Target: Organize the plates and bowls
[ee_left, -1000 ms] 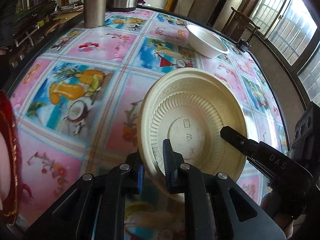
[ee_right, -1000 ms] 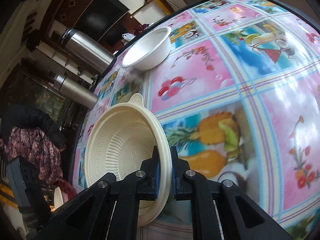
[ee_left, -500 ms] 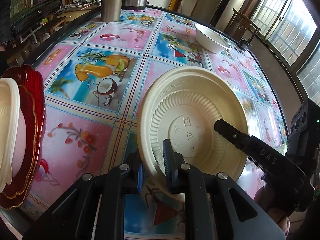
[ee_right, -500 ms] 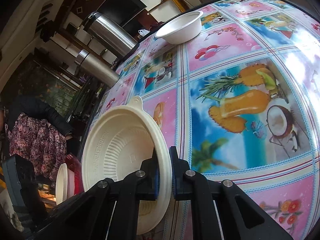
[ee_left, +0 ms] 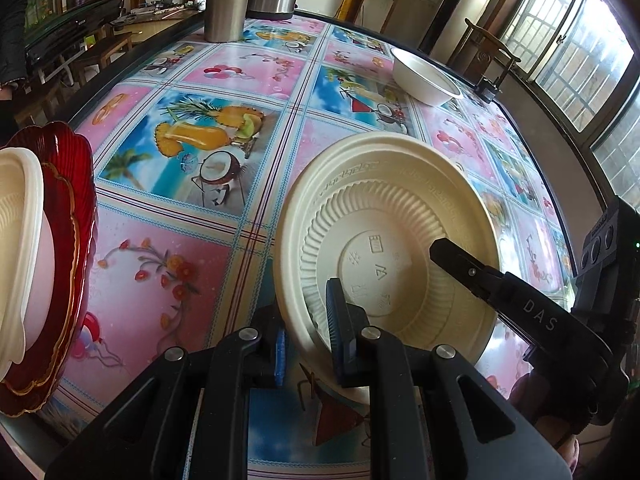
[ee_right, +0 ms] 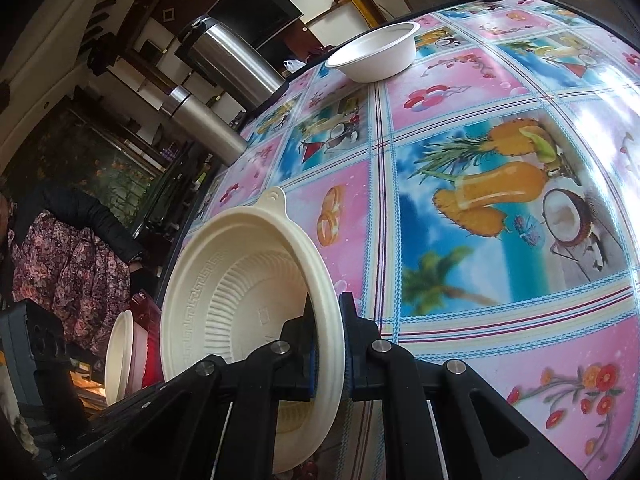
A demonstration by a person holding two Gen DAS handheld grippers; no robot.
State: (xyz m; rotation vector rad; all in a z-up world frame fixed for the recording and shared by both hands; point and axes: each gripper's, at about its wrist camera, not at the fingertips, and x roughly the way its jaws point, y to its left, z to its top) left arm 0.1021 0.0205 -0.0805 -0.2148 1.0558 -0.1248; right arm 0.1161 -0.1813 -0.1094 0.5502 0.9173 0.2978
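A cream ribbed bowl hangs tilted above the table, gripped from two sides. My left gripper is shut on its near rim, and this view shows the bowl's underside. My right gripper is shut on the opposite rim, where the bowl's inside faces the camera; one of its fingers lies across the bowl's base. A stack stands at the table's left edge: a red scalloped plate with a pink bowl and a cream bowl on it. A white bowl sits far across the table.
The table wears a glossy cloth printed with fruit drinks. Two steel flasks stand at its far edge. A person in a floral garment stands beside the table near the stack. A wooden chair is behind the white bowl.
Both grippers carried the cream bowl across the table toward the stack, which came into view at the left. In the last half second little shifted.
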